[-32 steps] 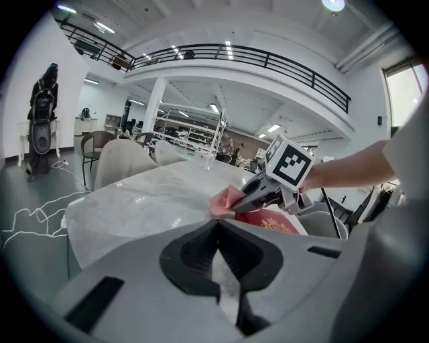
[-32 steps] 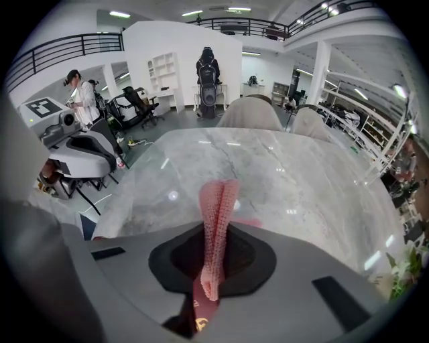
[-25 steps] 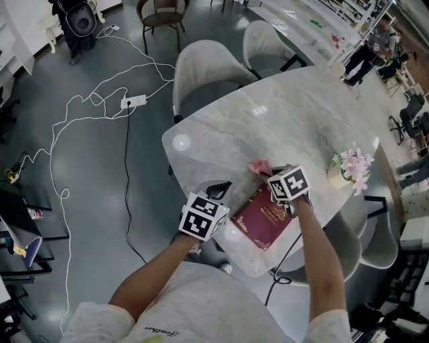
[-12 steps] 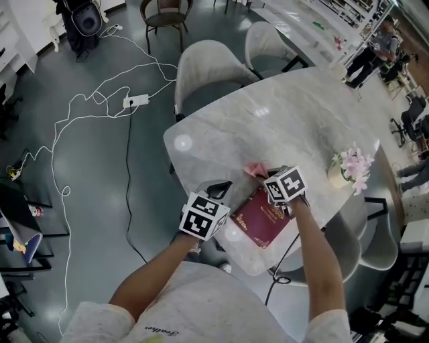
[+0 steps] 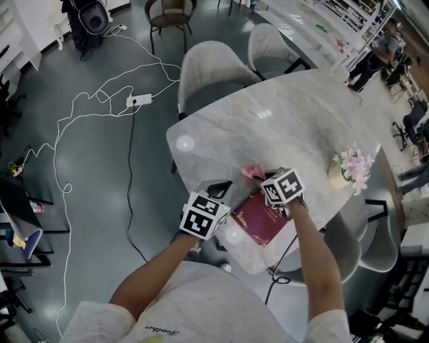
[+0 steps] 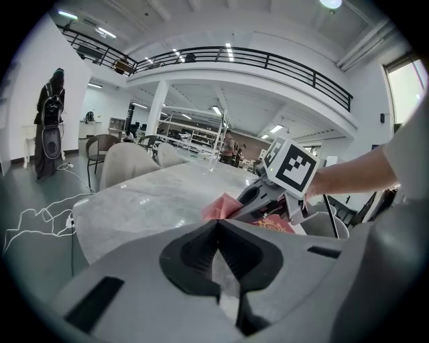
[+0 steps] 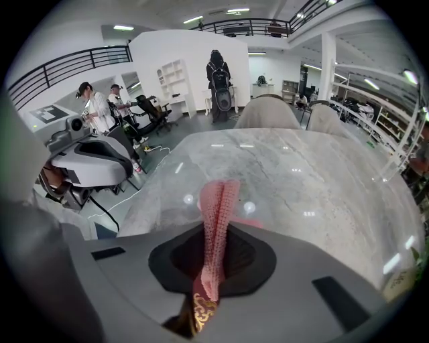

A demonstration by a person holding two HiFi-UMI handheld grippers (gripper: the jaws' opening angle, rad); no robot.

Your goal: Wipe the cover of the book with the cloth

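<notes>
Cloth (image 7: 218, 228) in right claw (image 7: 214, 271): pink, ribbed knit. Book (image 5: 258, 218) below that claw: maroon cover w/ gold ornament. Tabletop (image 5: 281, 114): white marble, grey veins. Right claw & left claw (image 6: 216, 231): grey bodies, black pads, b/w square-marker cubes. Flowers (image 5: 355, 164) to right claw's right: pink & white.

grippers 2: left gripper (image 5: 216, 189), right gripper (image 5: 263, 177) | marker cubes (image 5: 203, 216) (image 5: 281, 186) 2, one per gripper | book (image 5: 258, 218) 1 | cloth (image 5: 251, 171) 1 | marble table (image 5: 281, 114) 1 | flower vase (image 5: 338, 175) 1 | white chairs (image 5: 211, 67) (image 5: 268, 40) at its far side 2 | brown chair (image 5: 169, 8) 1 | power strip (image 5: 139, 100) on floor 1
</notes>
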